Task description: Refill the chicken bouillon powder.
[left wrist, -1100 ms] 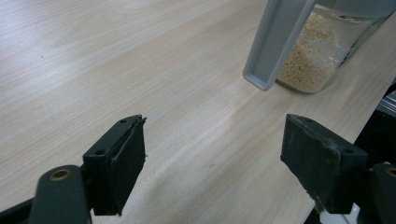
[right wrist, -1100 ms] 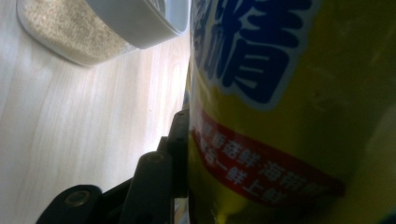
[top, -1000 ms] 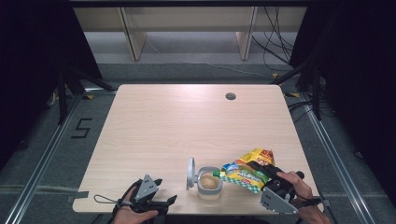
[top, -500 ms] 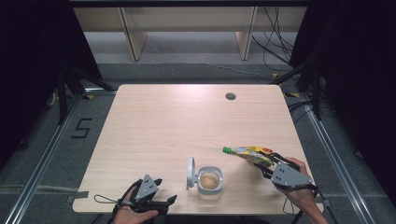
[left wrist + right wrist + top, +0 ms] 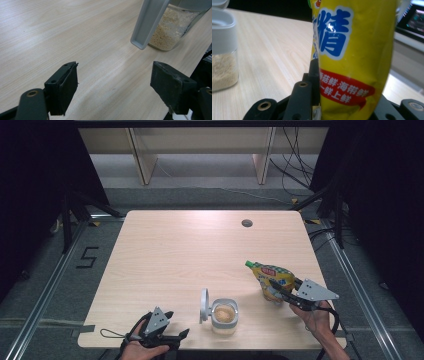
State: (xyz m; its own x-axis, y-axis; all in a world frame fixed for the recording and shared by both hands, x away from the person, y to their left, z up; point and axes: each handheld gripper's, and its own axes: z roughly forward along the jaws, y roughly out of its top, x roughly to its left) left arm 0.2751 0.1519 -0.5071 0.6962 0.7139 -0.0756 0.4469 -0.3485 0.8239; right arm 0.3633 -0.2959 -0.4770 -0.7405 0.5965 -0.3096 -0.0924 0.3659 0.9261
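Observation:
A yellow pouch (image 5: 272, 279) with a green cap (image 5: 248, 264) leans up and to the left, its bottom at the table (image 5: 190, 250) near the right front. My right gripper (image 5: 283, 292) is shut on its lower part, and its jaws have just been closing with the pouch (image 5: 352, 57) between them. To its left stands a clear jar (image 5: 223, 312) of beige granules with its grey lid (image 5: 204, 304) flipped open. My left gripper (image 5: 176, 336) rests at the front left edge, open and holding nothing. In the left gripper view, the jar (image 5: 172, 27) and lid (image 5: 147, 22) lie beyond the left gripper (image 5: 115, 87).
A small dark round grommet (image 5: 246, 223) sits in the tabletop at the far right. Shelving legs and cables stand on the floor behind the table. The jar (image 5: 224, 57) is to the left in the right gripper view.
My right gripper has carried the pouch to the right, away from above the jar, and down toward the table. The pouch has turned from lying over the jar to nearly upright. The left gripper stayed put.

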